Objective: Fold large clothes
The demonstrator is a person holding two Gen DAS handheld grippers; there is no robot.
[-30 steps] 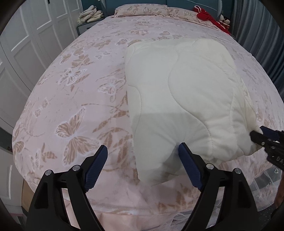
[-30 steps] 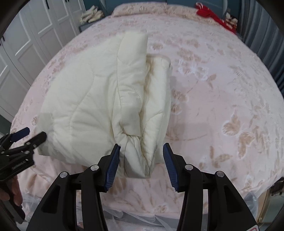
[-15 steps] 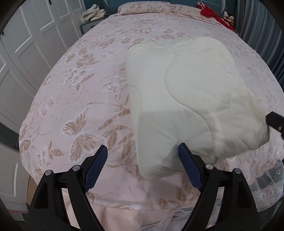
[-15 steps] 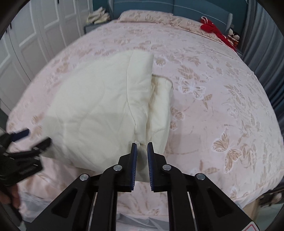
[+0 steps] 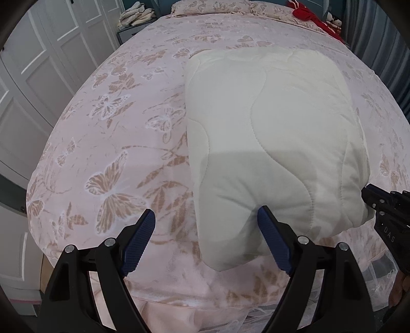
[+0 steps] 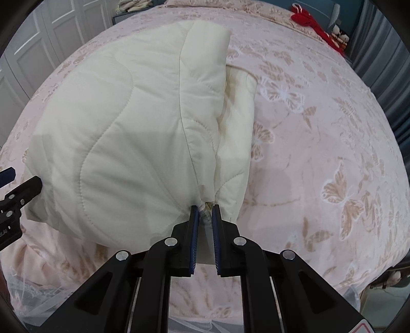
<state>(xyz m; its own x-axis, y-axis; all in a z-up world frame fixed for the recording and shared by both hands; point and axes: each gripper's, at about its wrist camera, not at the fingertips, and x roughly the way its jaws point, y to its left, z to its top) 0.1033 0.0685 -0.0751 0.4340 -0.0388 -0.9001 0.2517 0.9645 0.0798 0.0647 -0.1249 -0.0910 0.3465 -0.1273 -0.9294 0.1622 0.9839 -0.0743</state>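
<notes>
A cream quilted garment (image 5: 269,138) lies folded in thick layers on the pink butterfly bedspread (image 5: 115,143). My left gripper (image 5: 205,225) is open just short of its near left corner, the right finger touching the fabric. My right gripper (image 6: 204,210) is shut on the garment's (image 6: 133,123) near right corner, bunching the layers between the pads. The right gripper also shows at the right edge of the left wrist view (image 5: 379,202), and the left gripper at the left edge of the right wrist view (image 6: 18,192).
White wardrobe doors (image 5: 38,76) stand left of the bed. A nightstand with folded cloths (image 5: 135,18) is at the far left. A red item (image 6: 307,21) and pillows (image 5: 217,6) lie at the bed's head. Grey curtains (image 6: 394,76) hang at the right.
My right gripper closed on the garment's near right corner and stays shut on it. My left gripper stayed open near the left corner, with little movement.
</notes>
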